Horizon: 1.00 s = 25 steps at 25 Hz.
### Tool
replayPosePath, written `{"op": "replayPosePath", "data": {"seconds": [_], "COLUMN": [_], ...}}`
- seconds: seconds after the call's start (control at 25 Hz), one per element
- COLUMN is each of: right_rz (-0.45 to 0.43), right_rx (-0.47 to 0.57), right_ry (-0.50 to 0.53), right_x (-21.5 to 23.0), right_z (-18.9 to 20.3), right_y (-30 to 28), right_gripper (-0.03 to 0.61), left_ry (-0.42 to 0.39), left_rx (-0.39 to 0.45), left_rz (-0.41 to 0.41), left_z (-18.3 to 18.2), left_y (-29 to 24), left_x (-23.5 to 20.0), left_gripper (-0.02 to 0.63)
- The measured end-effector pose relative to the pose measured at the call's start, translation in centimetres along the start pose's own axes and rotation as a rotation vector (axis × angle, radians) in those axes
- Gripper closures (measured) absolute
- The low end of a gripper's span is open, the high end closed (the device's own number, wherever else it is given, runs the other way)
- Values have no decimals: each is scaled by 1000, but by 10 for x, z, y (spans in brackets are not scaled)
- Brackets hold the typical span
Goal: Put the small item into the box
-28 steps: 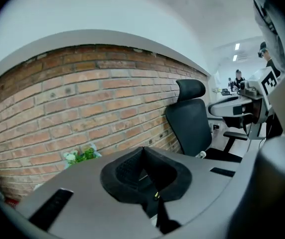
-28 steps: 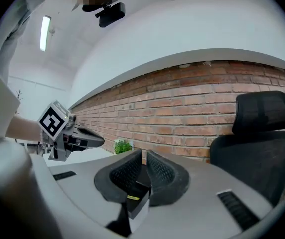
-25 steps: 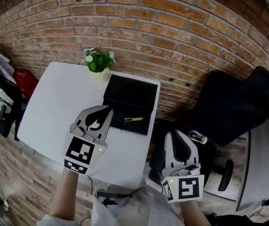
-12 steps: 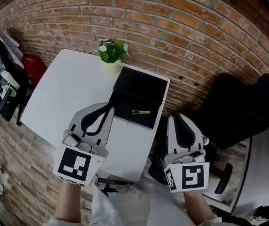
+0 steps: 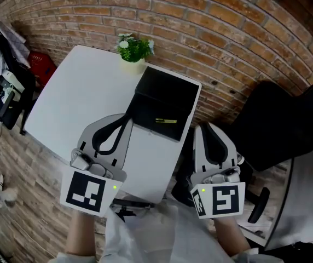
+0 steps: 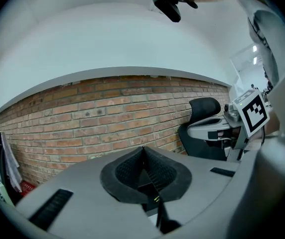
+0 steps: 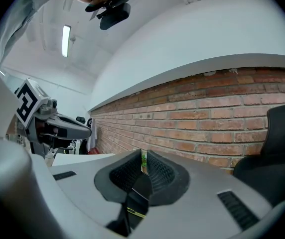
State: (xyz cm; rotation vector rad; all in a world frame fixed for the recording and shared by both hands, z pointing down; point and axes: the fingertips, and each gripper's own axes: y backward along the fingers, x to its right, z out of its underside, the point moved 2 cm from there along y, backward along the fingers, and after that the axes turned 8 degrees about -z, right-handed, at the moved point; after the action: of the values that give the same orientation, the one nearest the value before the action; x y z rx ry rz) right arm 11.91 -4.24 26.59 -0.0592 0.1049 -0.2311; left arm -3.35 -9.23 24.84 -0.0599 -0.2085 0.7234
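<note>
On the white table [image 5: 74,100] lies an open black box [image 5: 145,126] with its lid [image 5: 170,92] folded back toward the wall. A small yellow-green item [image 5: 166,121] rests inside the box, free of both grippers. My left gripper [image 5: 127,118] is shut and empty, its tip just left of the box's near part. My right gripper [image 5: 200,127] hovers past the table's right edge, shut with nothing in it. The left gripper view shows the jaws [image 6: 143,149] pressed together. In the right gripper view only a hairline slit [image 7: 143,159] separates them.
A potted plant [image 5: 134,49] stands at the table's far edge behind the box. A black office chair [image 5: 279,122] sits right of the table, close under my right gripper. Clothes and a red object [image 5: 40,67] stand at the left. Brick surrounds the table.
Both grippers have risen closer to the head camera and look larger. The view has shifted, so table and box sit higher in frame. The yellow-green item stays in the box.
</note>
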Motion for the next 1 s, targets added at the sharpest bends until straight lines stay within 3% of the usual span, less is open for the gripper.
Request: {"op": "replayPosePath", "data": {"seconds": [1.0], "right_rz": [0], "right_rx": [-31], "right_ry": [3], "right_x": [-14], "right_z": [6], "right_y": [0], "right_gripper": [518], "left_ry": [21], "left_rx": [-6], "left_rz": [32], "left_z": [2], "left_y": [5], "left_x": [2], "left_gripper": [595]}}
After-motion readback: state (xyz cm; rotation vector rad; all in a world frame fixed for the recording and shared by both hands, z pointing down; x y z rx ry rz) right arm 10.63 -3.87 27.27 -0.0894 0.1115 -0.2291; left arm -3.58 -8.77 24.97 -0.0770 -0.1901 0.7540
